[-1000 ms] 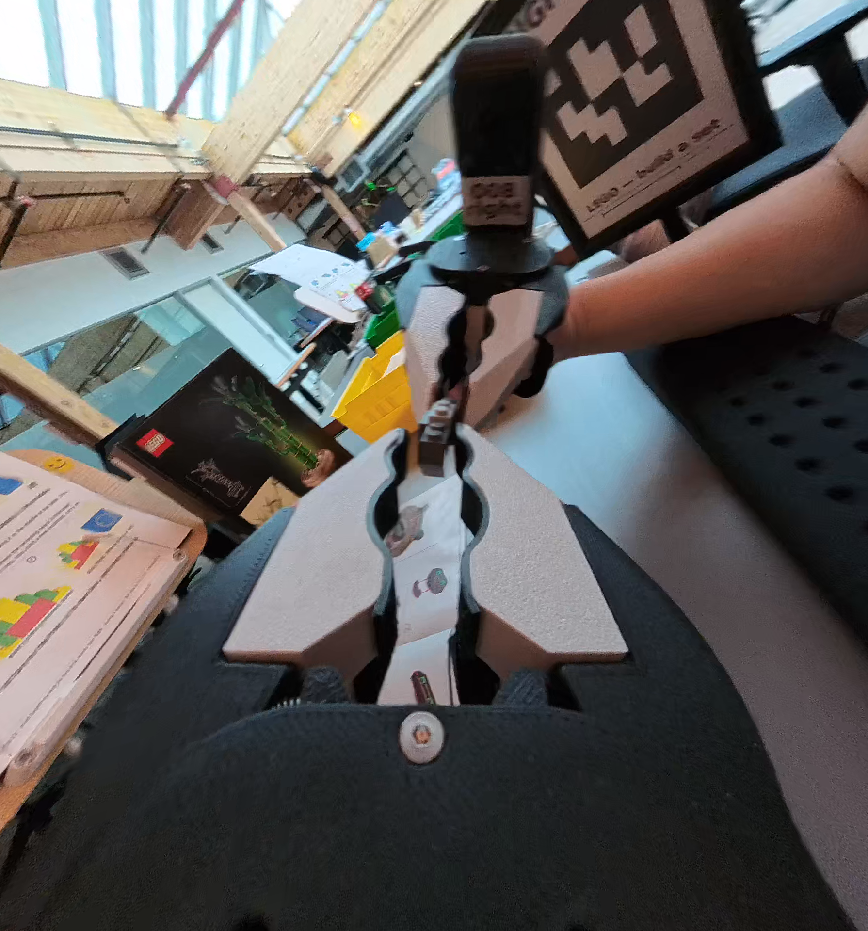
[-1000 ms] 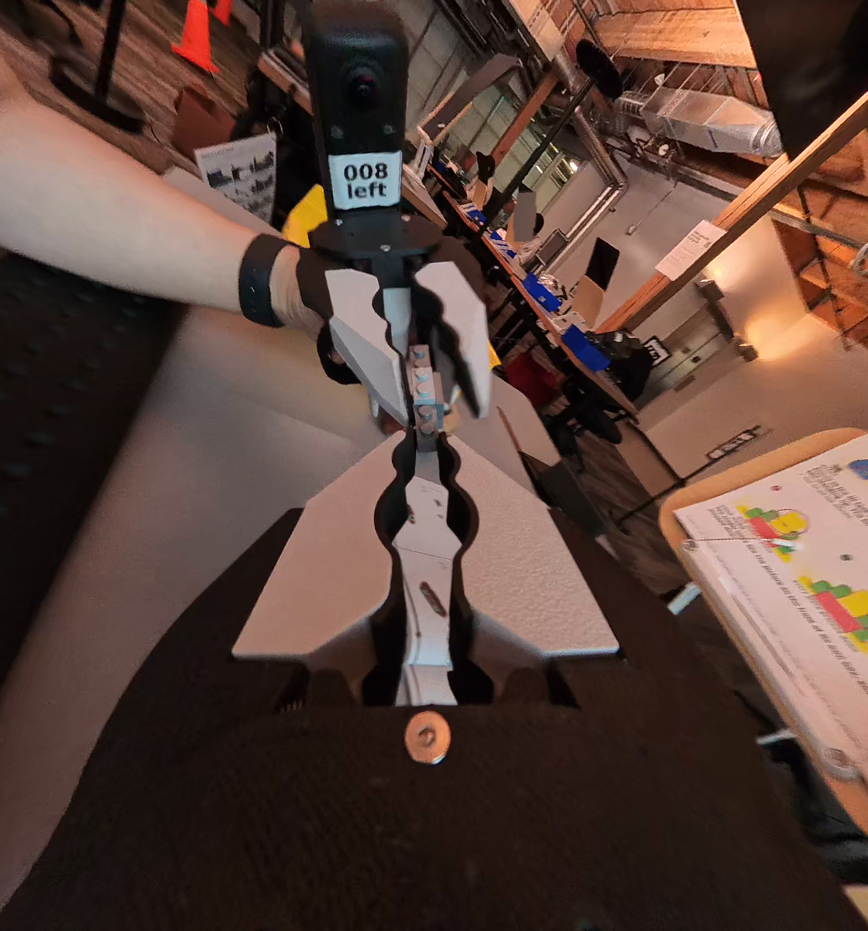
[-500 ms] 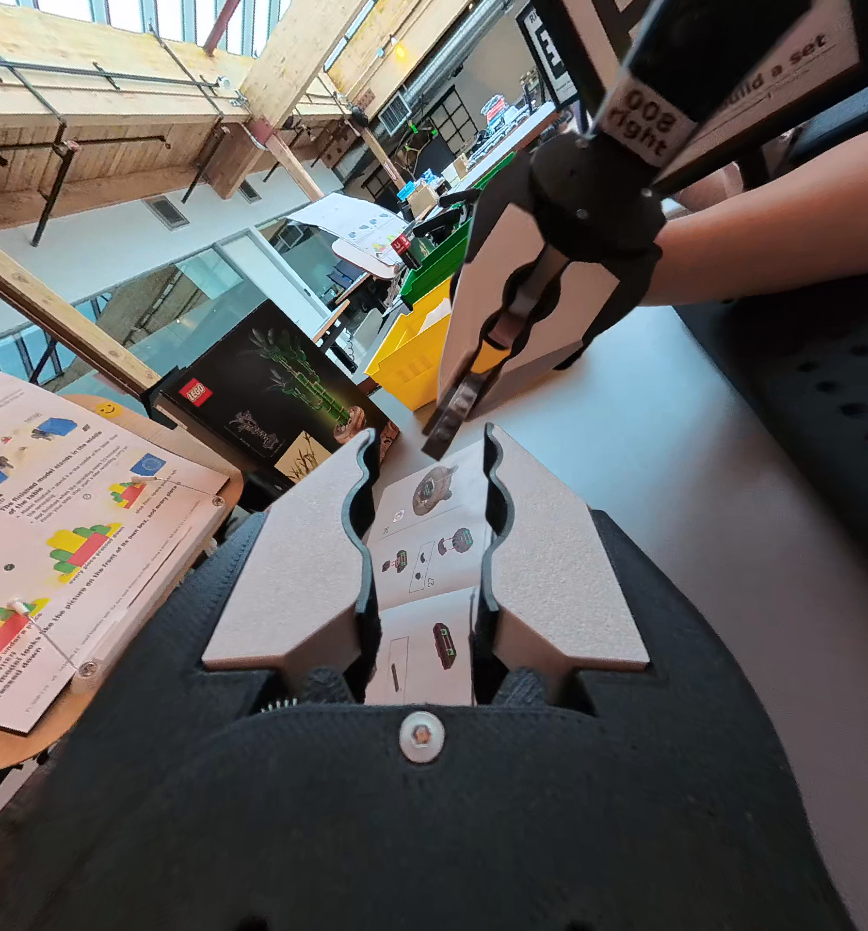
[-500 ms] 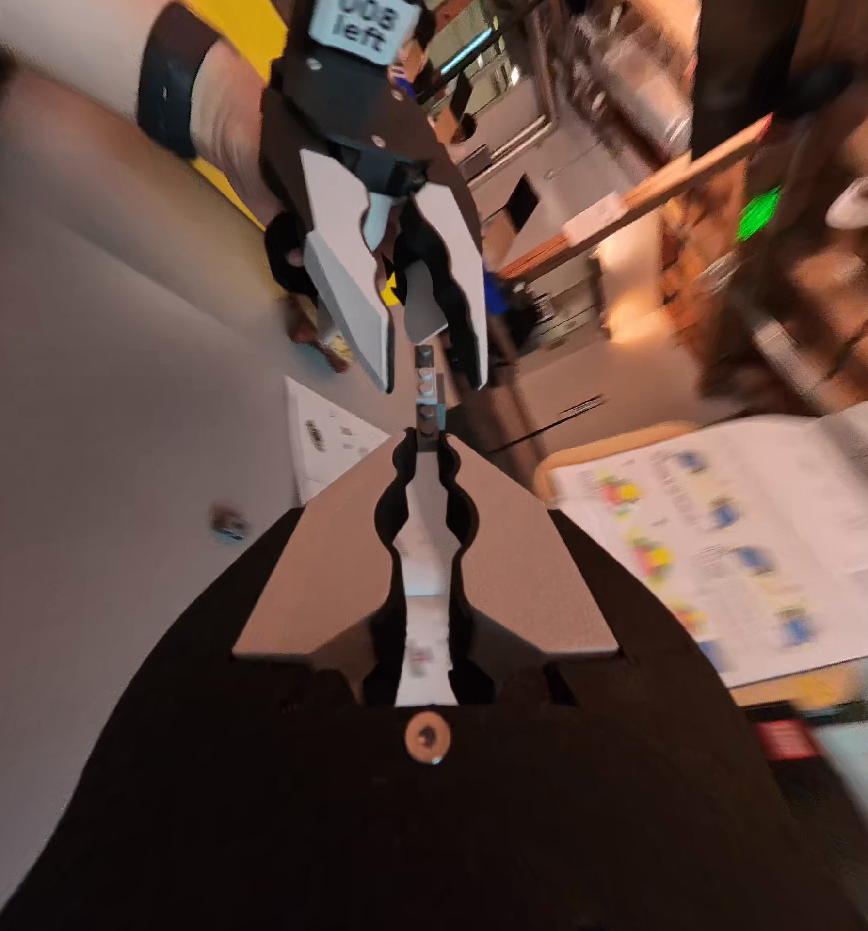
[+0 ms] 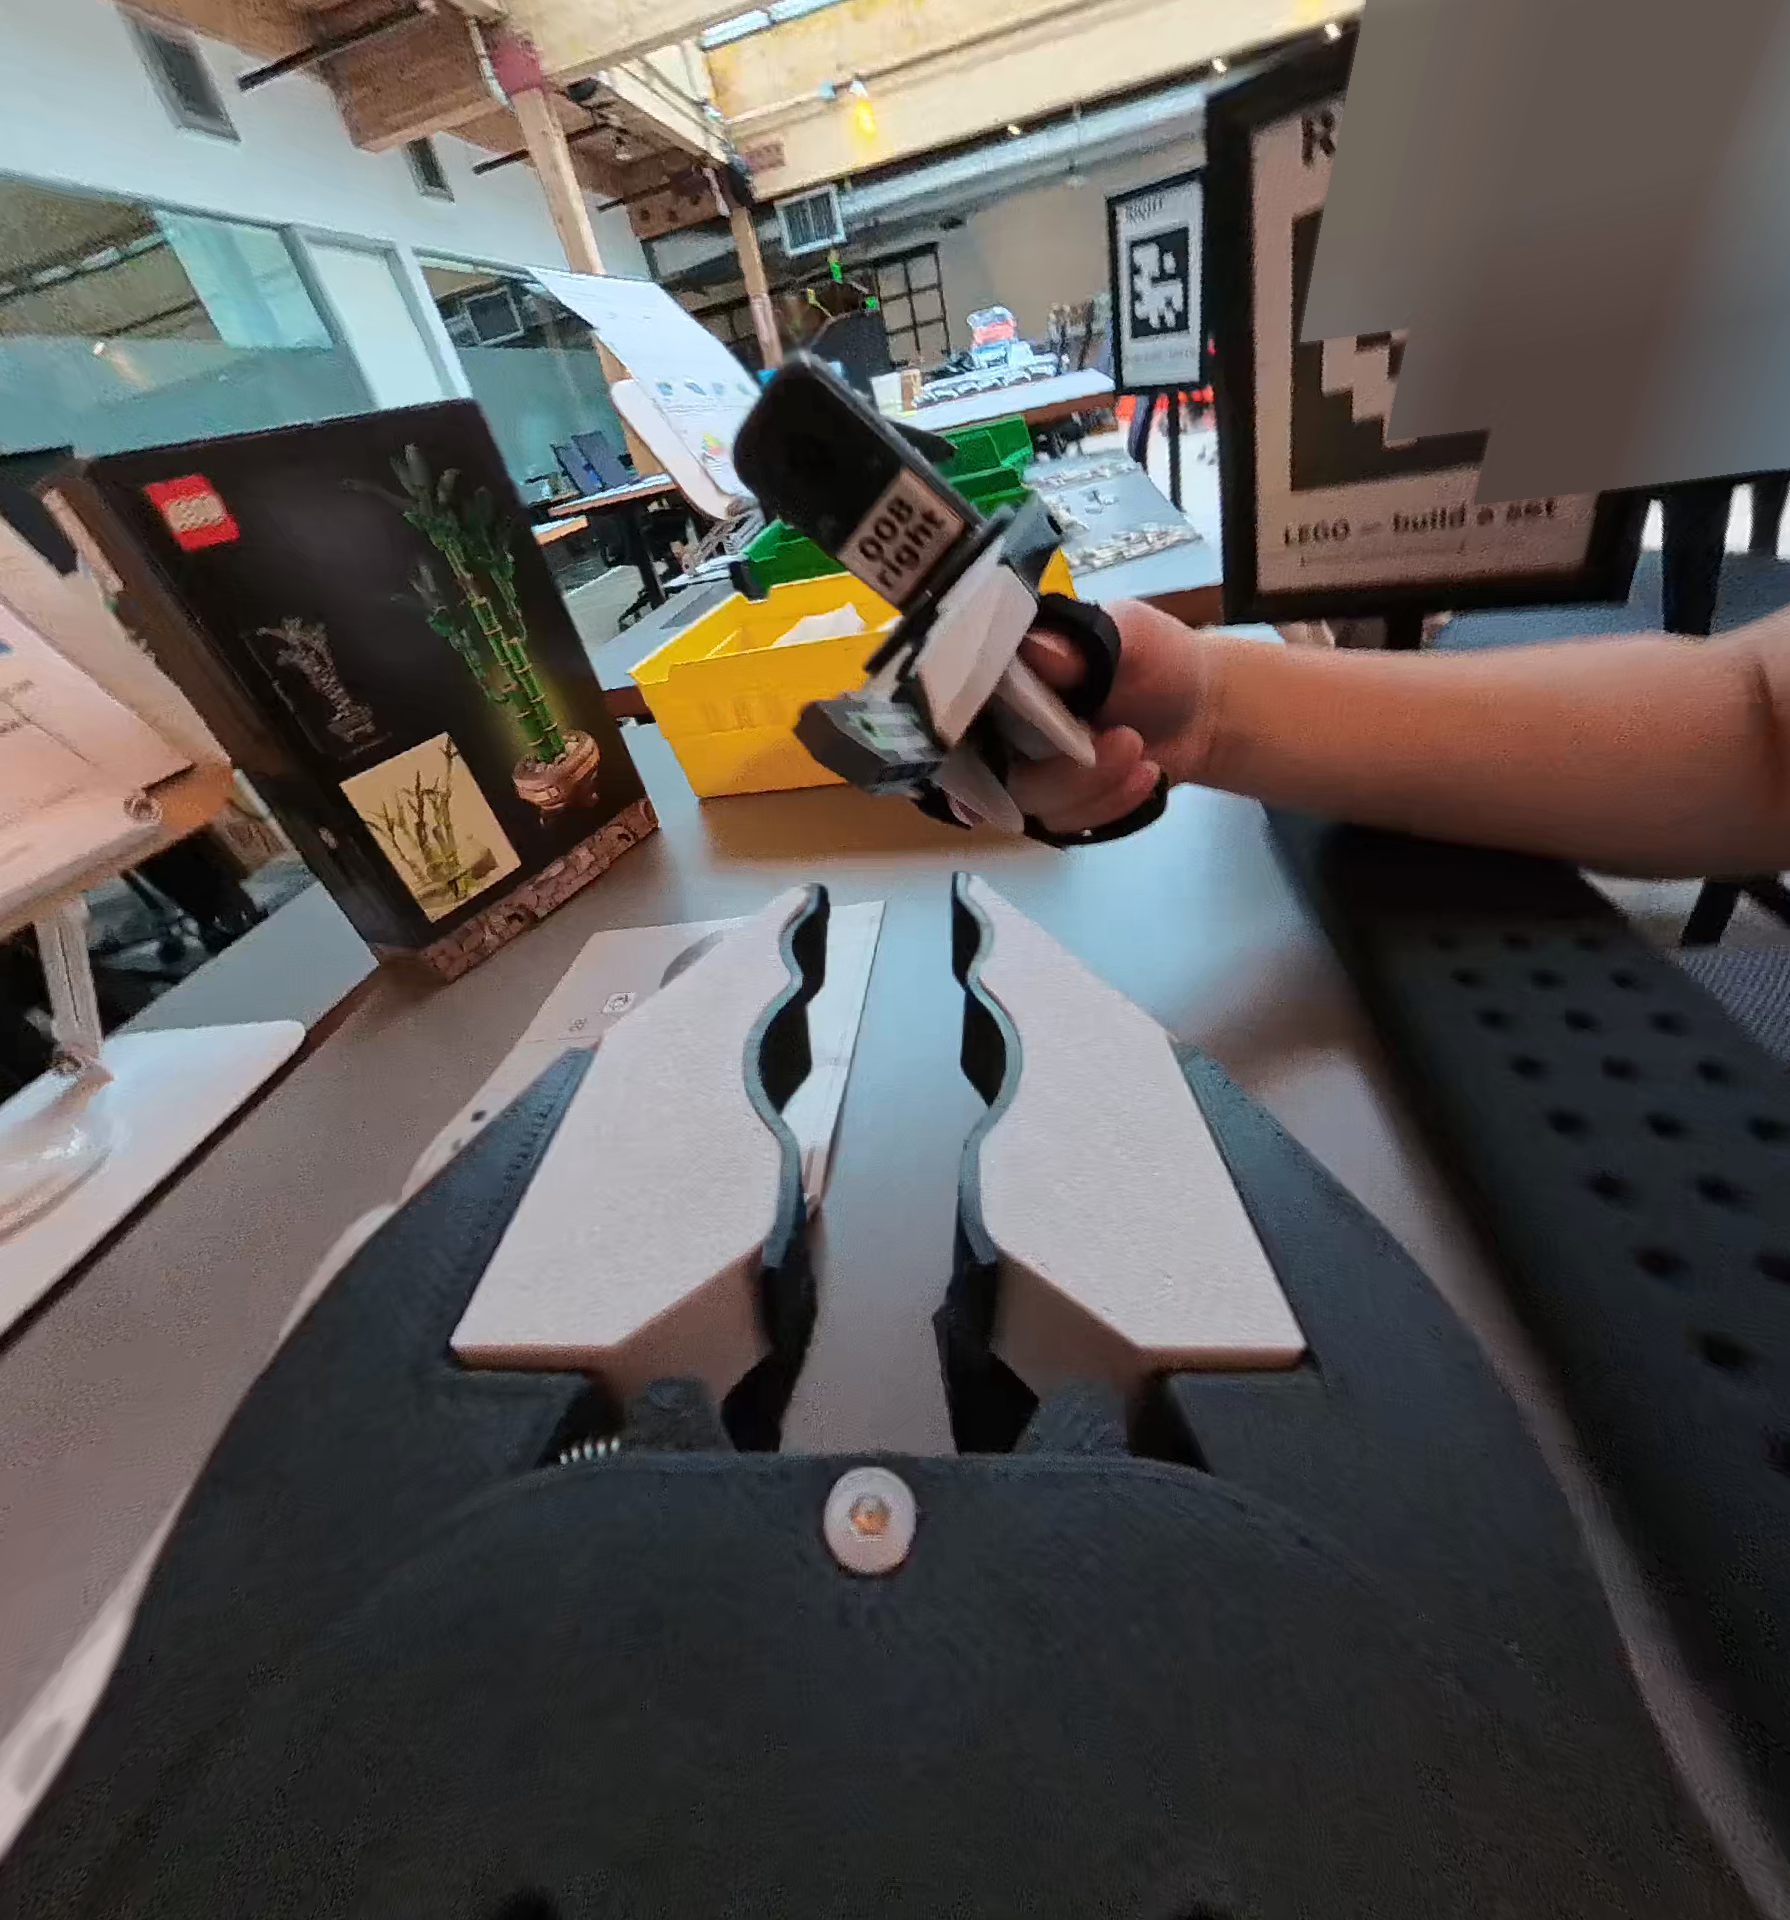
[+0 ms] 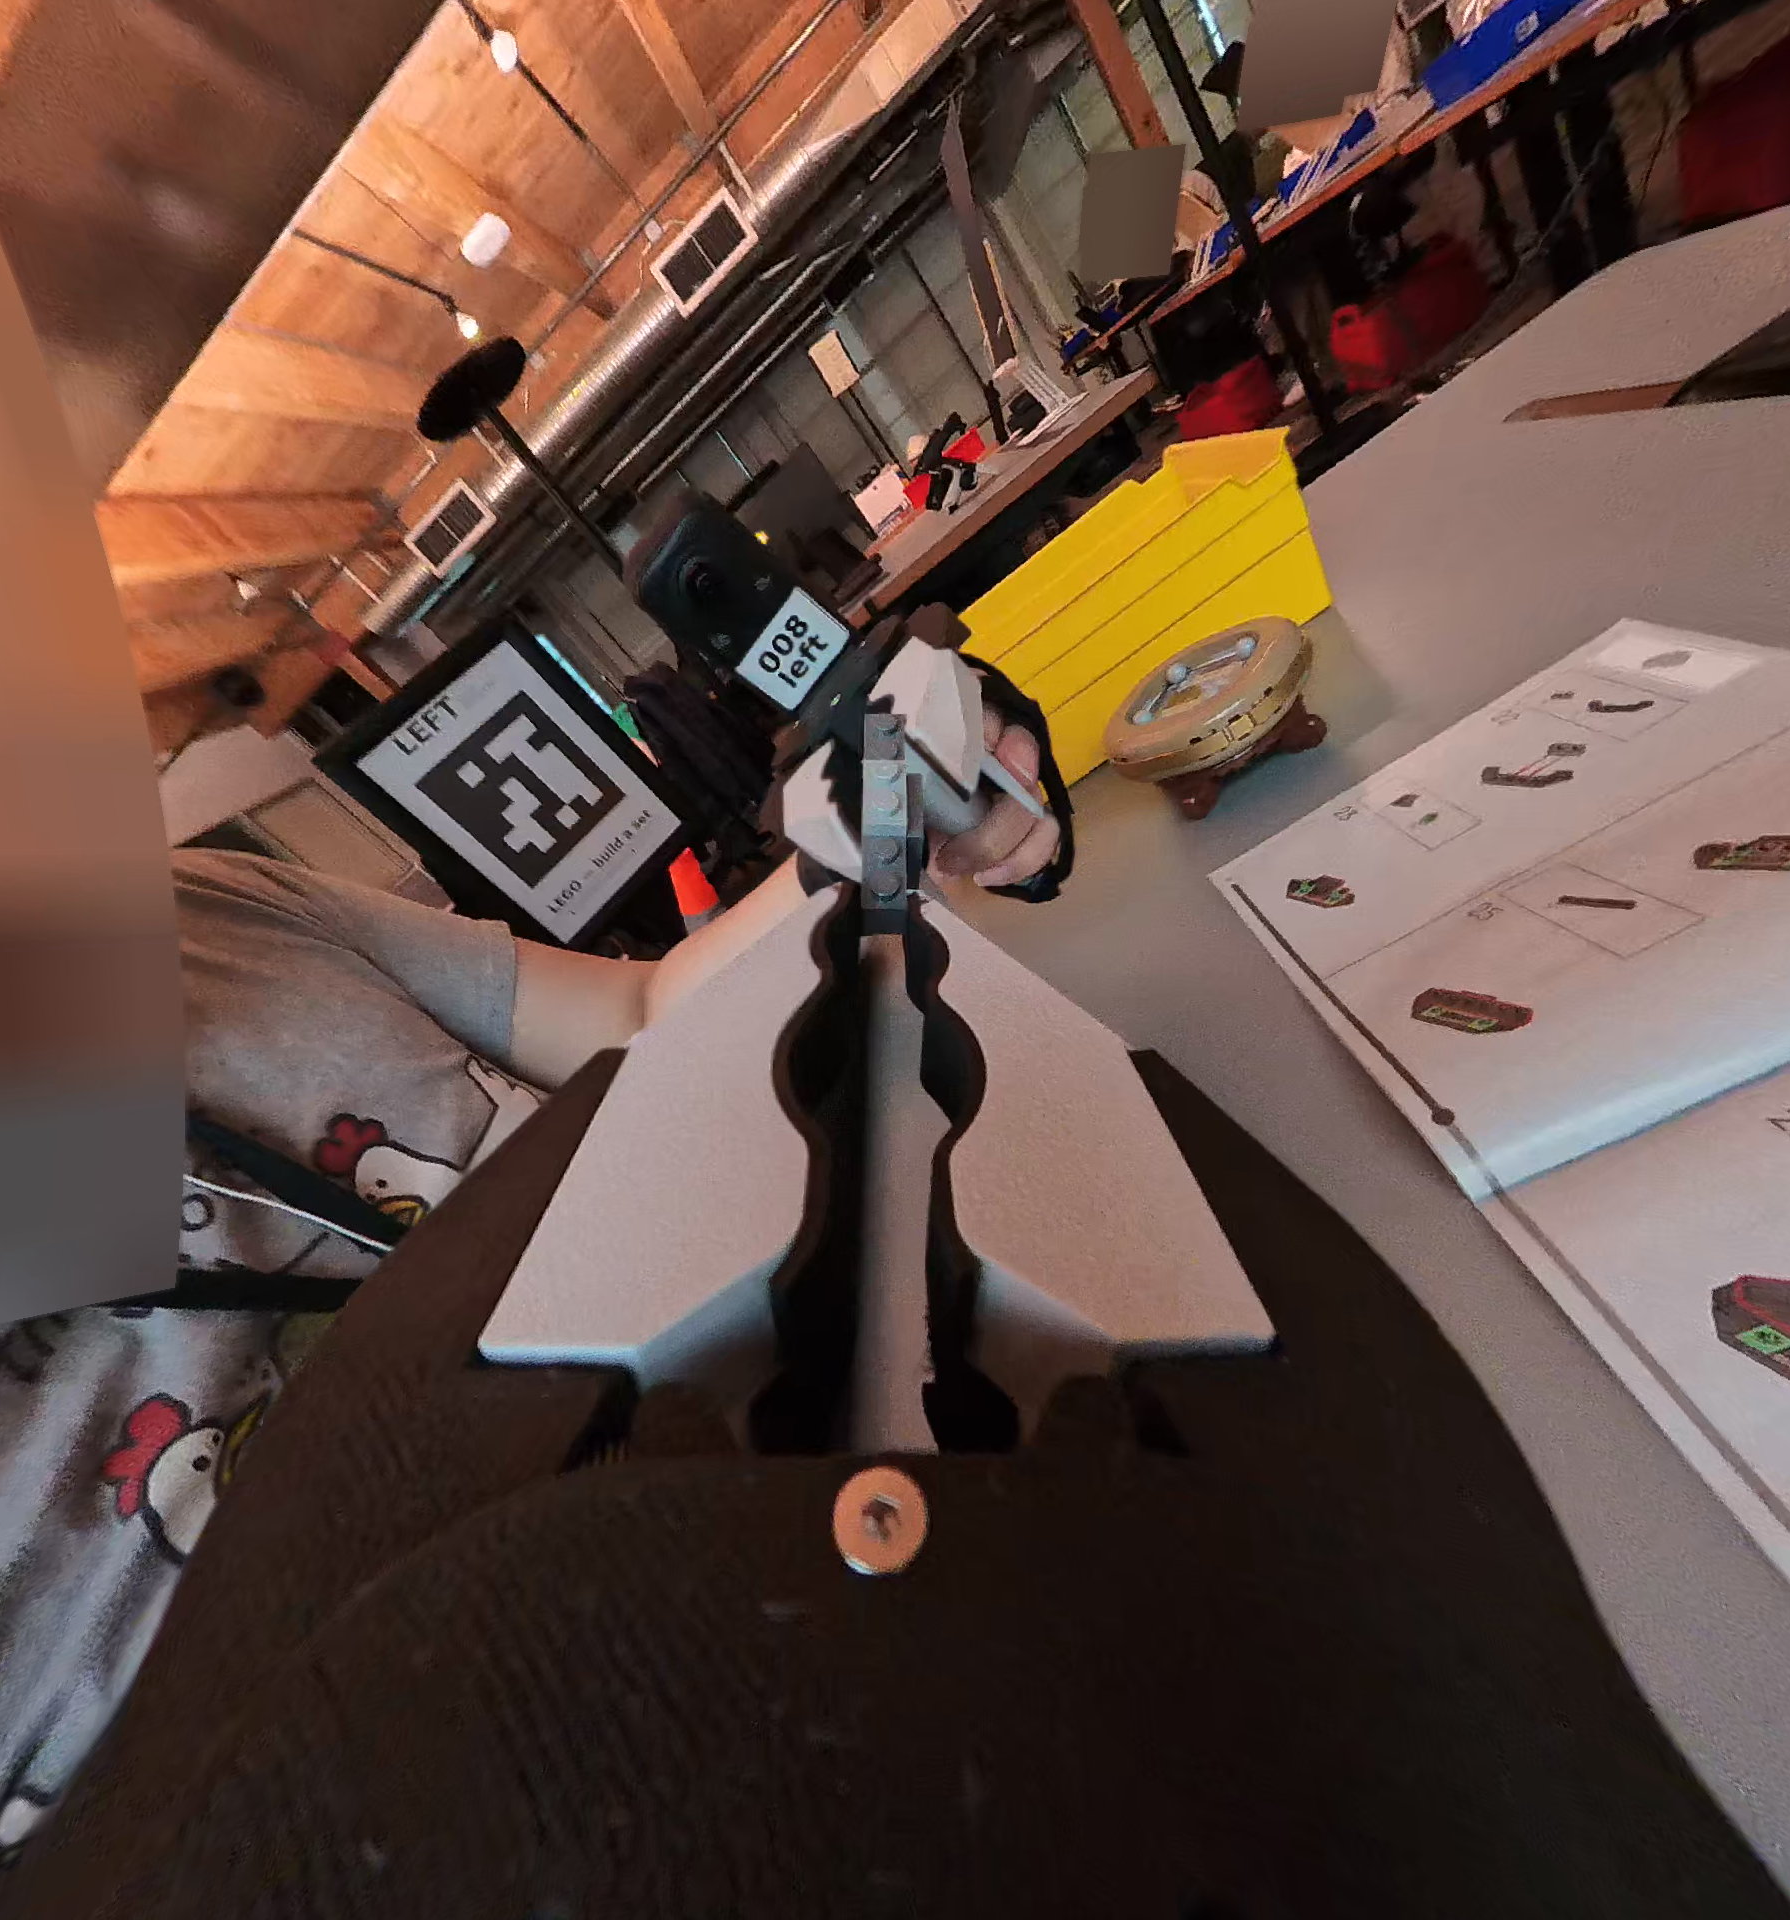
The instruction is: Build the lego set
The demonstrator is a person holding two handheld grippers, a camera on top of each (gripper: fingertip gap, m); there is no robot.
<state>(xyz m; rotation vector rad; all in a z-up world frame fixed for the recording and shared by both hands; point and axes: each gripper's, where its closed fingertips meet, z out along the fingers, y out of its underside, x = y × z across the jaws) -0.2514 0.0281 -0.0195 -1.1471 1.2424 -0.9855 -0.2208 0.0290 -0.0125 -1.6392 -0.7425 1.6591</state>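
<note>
My left gripper point(image 5: 886, 904) is open and empty, low over the table, with the instruction booklet point(image 5: 621, 997) under its left finger. My right gripper point(image 6: 880, 909) is shut on a short stack of grey Lego bricks point(image 6: 889, 821) that sticks out past its tips. In the left wrist view the right gripper point(image 5: 860, 743) is held off the table, ahead and apart from the left one, tilted down to the left. In the right wrist view a white finger point(image 6: 938, 727) of the left gripper shows behind the stack. A round tan Lego base point(image 6: 1218, 701) on brown feet stands on the table.
The black Lego box point(image 5: 371, 675) stands at the left and a yellow bin point(image 5: 745, 686) behind the right gripper. A black perforated mat point(image 5: 1597, 1091) lies along the right. The open booklet point(image 6: 1556, 894) covers the table beside the round base. A stand with printed sheets point(image 5: 29, 727) is at the far left. Some 4 cm of space lies between my two pairs of fingers.
My left gripper opened, let go of the grey stack and dropped level with the table. My right gripper kept the stack and swung away from the left one.
</note>
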